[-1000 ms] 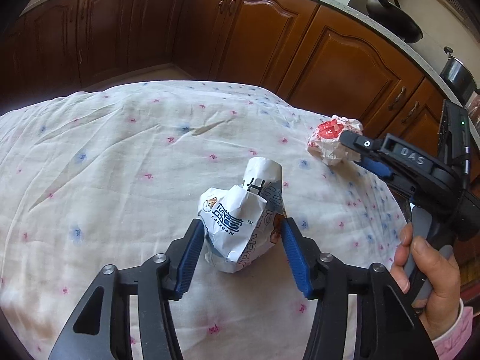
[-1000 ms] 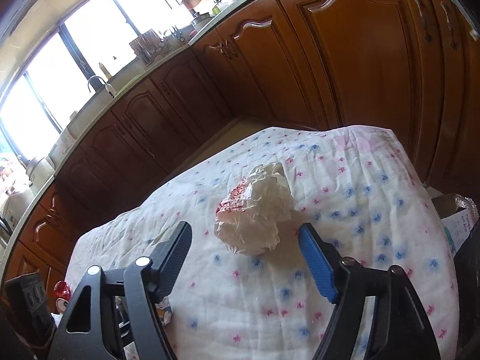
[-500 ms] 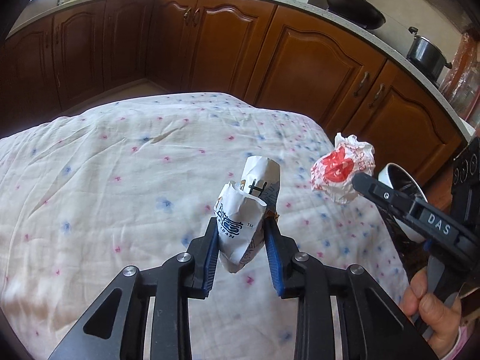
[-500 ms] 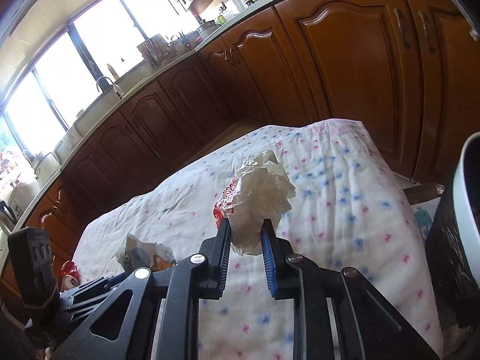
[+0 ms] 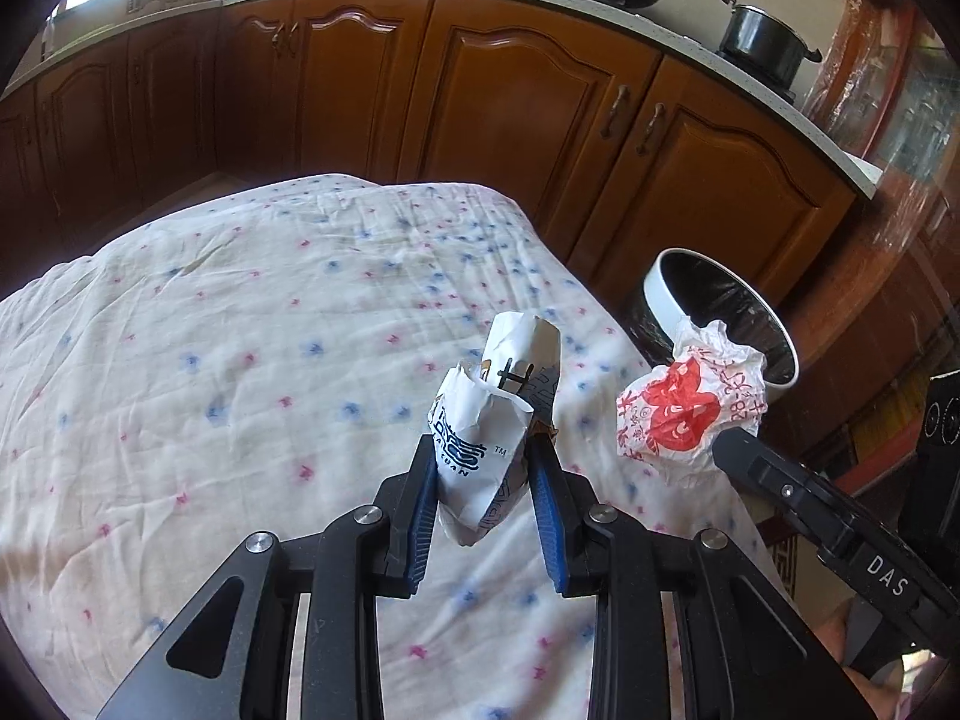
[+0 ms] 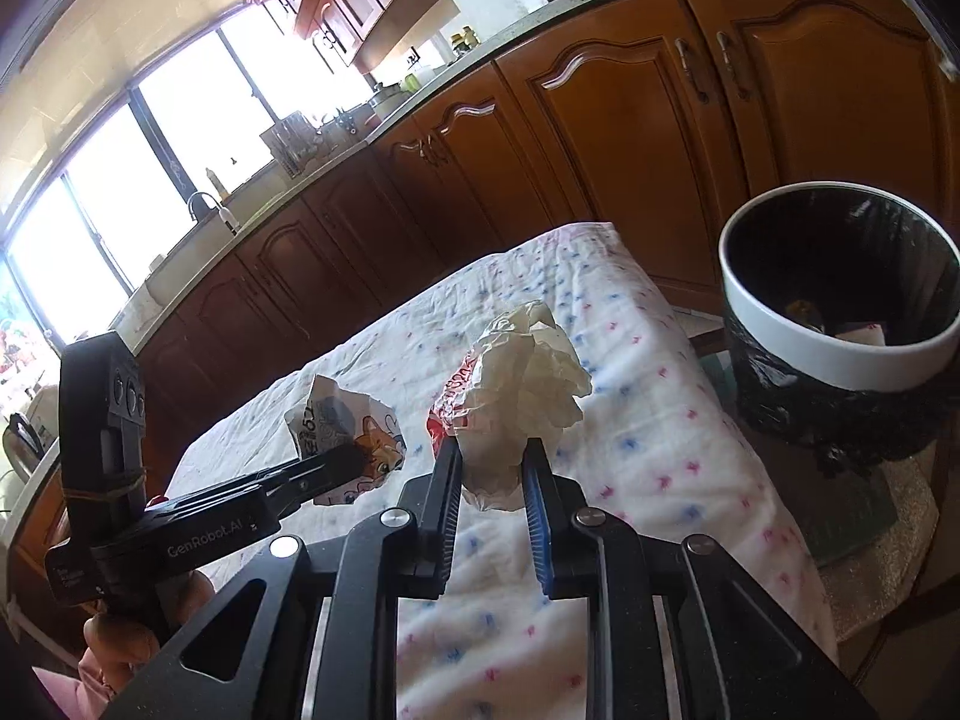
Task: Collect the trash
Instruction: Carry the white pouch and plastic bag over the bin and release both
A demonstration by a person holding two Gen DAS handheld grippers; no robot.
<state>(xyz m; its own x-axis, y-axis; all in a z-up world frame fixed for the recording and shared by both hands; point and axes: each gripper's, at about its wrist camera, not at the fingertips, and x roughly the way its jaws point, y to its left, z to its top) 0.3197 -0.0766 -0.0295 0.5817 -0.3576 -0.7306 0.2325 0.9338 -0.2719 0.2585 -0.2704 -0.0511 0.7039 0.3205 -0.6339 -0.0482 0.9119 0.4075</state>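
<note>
My left gripper (image 5: 483, 450) is shut on a crumpled white wrapper with blue print (image 5: 492, 420) and holds it above the table. The same wrapper shows in the right wrist view (image 6: 348, 426), pinched by the left gripper (image 6: 354, 456). My right gripper (image 6: 492, 450) is shut on a crumpled white and red paper ball (image 6: 516, 384), lifted off the cloth. That ball shows in the left wrist view (image 5: 690, 408), held near the trash bin (image 5: 726, 312). The bin (image 6: 840, 306) is black-lined with a white rim and stands right of the table, below the held trash.
The table carries a white cloth with pink and blue dots (image 5: 240, 330). Wooden kitchen cabinets (image 5: 510, 96) run behind it, with a pot (image 5: 762, 36) on the counter. The bin holds some scraps (image 6: 858, 330).
Both grippers closed on their trash pieces, lifted them off the cloth and moved right toward the bin, which has come into view.
</note>
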